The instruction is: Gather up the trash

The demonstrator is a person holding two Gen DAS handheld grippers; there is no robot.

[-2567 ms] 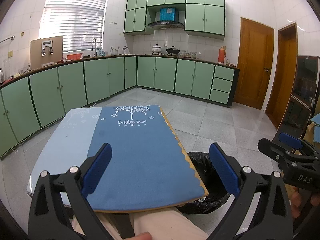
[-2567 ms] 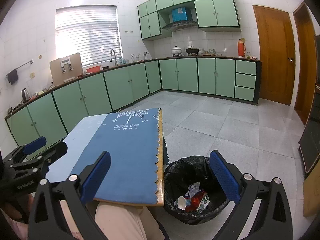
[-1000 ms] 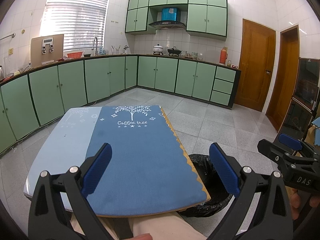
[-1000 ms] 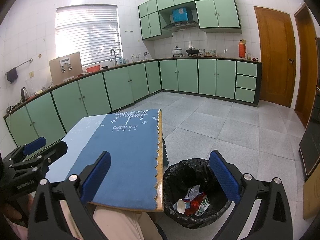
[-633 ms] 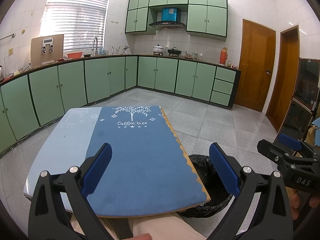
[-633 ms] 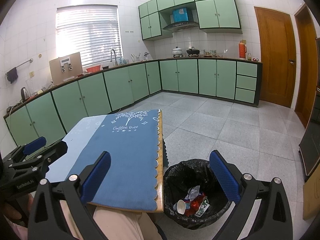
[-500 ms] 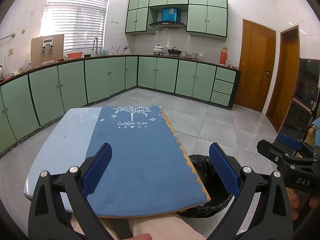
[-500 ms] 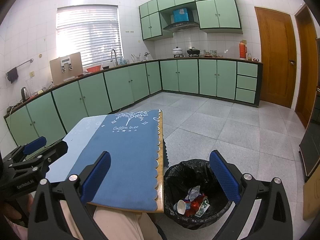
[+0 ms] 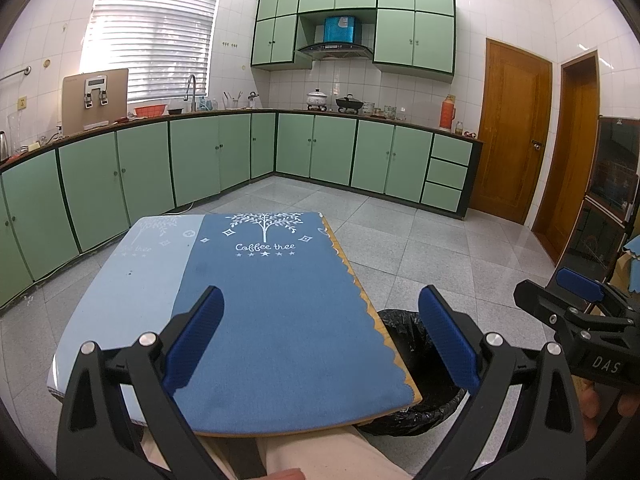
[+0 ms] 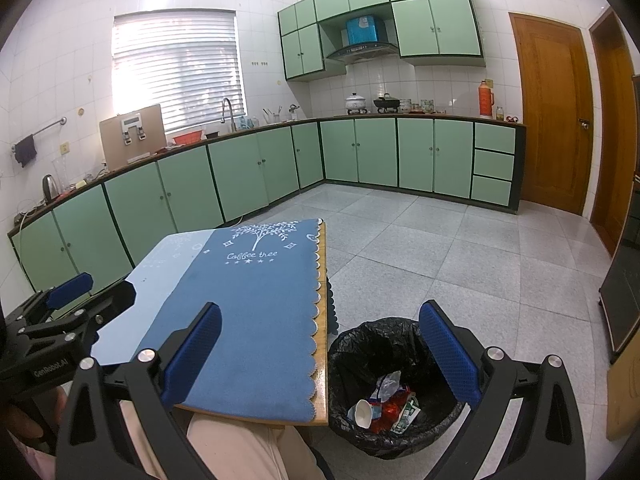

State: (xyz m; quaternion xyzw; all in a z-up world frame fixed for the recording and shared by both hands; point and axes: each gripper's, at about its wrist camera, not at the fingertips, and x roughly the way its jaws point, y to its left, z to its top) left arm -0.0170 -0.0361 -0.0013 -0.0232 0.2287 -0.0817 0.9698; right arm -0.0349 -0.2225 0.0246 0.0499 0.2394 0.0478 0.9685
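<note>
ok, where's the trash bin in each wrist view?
Left wrist: trash bin low right of centre, mostly hidden behind the table edge and the right jaw.
Right wrist: trash bin bottom centre, open top, litter visible inside.
Shared landmark: the "Coffee tree" print on the blue tablecloth.

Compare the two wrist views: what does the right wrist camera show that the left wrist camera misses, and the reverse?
Only the right wrist view looks into the black-lined bin, showing the trash inside: a white paper cup and red and green wrappers. It also shows a dark towel on a wall rail.

Only the left wrist view shows a dark glass-fronted cabinet at the right edge; there the bin is mostly hidden behind the table.

Both show the blue table mat, the green kitchen cabinets and each open, empty claw: left claw, right claw.
</note>
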